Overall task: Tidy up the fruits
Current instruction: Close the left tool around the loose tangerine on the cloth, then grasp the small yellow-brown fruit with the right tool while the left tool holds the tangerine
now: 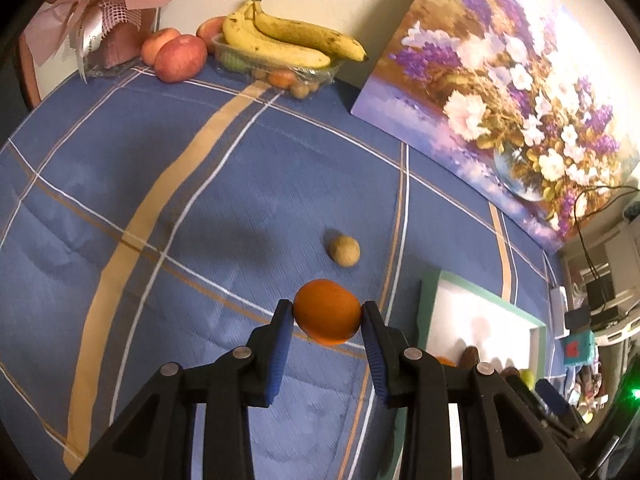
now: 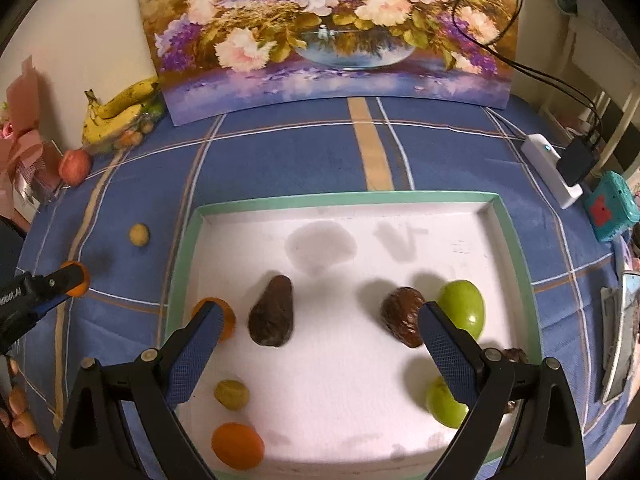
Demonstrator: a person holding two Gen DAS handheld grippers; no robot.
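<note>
My left gripper (image 1: 326,312) is shut on a small orange (image 1: 327,311), held just above the blue checked cloth; in the right wrist view the same orange (image 2: 78,280) shows at the left, outside the tray. A small tan round fruit (image 1: 345,251) lies on the cloth just beyond it. My right gripper (image 2: 320,320) hangs open over the white tray with a green rim (image 2: 344,199), nothing between its fingers. Inside the tray lie two oranges (image 2: 238,445), a dark avocado (image 2: 273,312), a brown fruit (image 2: 402,316), two green fruits (image 2: 462,306) and a yellowish one (image 2: 231,394).
Bananas (image 1: 288,38) on a wrapped fruit tray and red apples (image 1: 180,58) sit at the far edge by a pink bouquet (image 1: 100,8). A flower painting (image 2: 328,32) leans on the wall. A white power strip (image 2: 554,170) and teal device (image 2: 610,206) lie right of the tray.
</note>
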